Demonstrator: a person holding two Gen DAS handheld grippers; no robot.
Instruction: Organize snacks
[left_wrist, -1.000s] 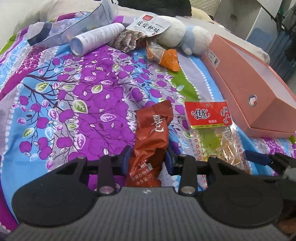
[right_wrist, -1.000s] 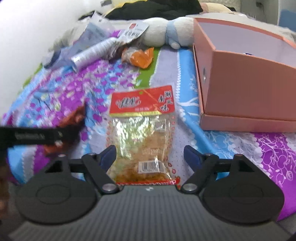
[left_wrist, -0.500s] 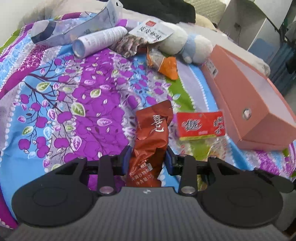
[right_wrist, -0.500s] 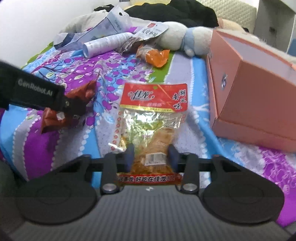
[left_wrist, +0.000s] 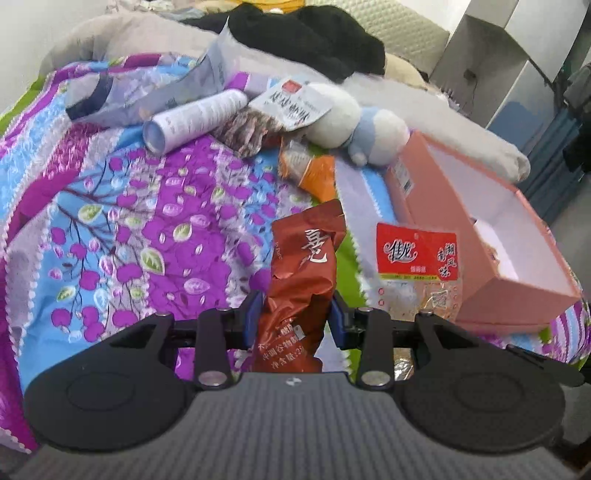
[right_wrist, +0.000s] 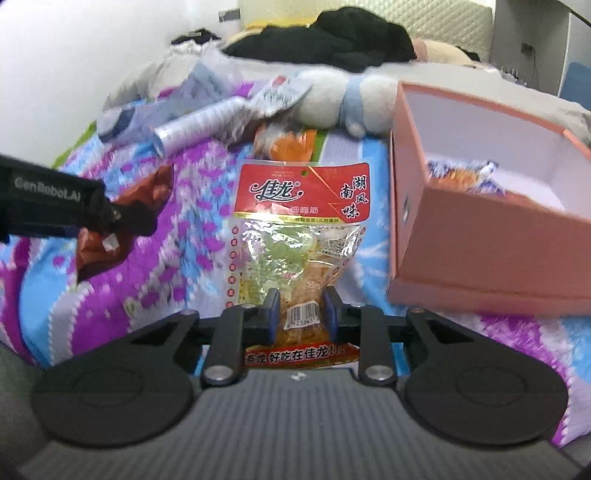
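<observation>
Nearest the left wrist camera, left tool (left_wrist: 294, 324): blue pads clamped on the lower part of a brown packet (left_wrist: 301, 291), which stands upright between them, top crumpled. Jaws partly closed, set by the packet's width.

Right tool (right_wrist: 300, 318): jaws have just been closing and the pads now pinch the lower middle of a clear bag (right_wrist: 300, 254) with a red header; bag creased where gripped, bottom edge hanging below the pads. Both packs are off the bedspread (left_wrist: 110, 221).

Right view: left tool enters from the left edge, brown packet in its grip, well apart from the clear bag.

Beyond, right: open pink box (right_wrist: 480, 236) on the bed, one snack pack visible inside against the near wall.

Farther back: orange packet (left_wrist: 314, 173), dark mesh-like pack, white label card (left_wrist: 295, 101), white tube (left_wrist: 195, 118) lying on its side, grey-blue pouch (left_wrist: 147, 96), all close together. Plush toy (left_wrist: 354, 122) beside the box's far corner. Black clothing (left_wrist: 306, 37) farthest back.
</observation>
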